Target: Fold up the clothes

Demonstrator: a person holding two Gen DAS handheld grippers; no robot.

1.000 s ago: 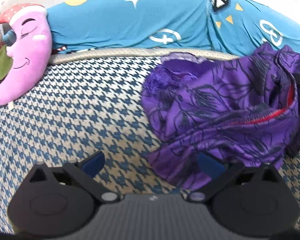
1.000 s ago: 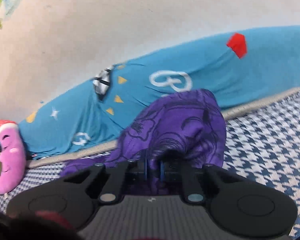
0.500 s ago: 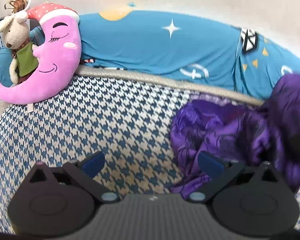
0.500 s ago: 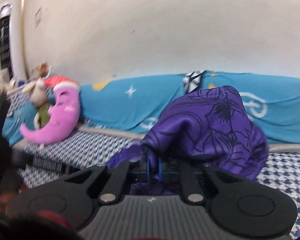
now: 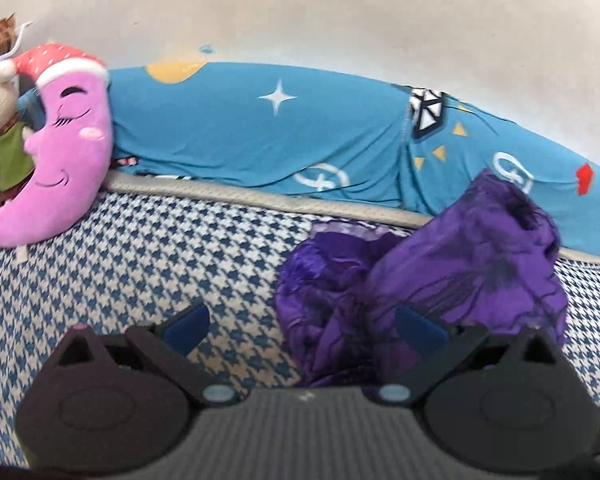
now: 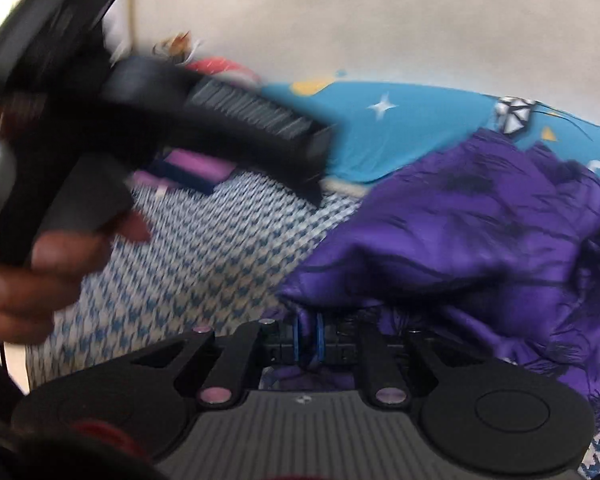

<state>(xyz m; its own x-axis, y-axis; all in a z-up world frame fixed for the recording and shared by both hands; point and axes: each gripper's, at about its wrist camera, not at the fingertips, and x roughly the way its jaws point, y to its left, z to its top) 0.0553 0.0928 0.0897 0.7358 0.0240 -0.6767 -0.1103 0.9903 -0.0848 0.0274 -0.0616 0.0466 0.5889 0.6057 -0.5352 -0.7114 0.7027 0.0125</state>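
— Two grippers are working one purple garment [image 5: 460, 272] on the houndstooth bed [image 5: 160, 264]. What is each doing?

— Right gripper [image 6: 308, 336] is pinching a fold of the cloth, its pads nearly meeting with fabric between them. Left gripper [image 5: 304, 326] is standing wide open, gripping nothing, its right pad [image 5: 420, 326] just touching the bunched cloth.

— Where is the garment lying?

— Crumpled toward the bed's far edge, right of the middle, below the blue sheet [image 5: 260, 136]; one part is lifting in the right pinch.

— How should this step go?

— Judging by the heap, the right one should be drawing its edge up and out until the cloth hangs free, while the left is finding a second hem or corner, not a bunch.

— What differs from a second ago?

— Left camera is now showing more wall and the moon pillow [image 5: 68, 152]; the red seam is gone from view. Left gripper and hand [image 6: 40, 264] are now crossing the right view.
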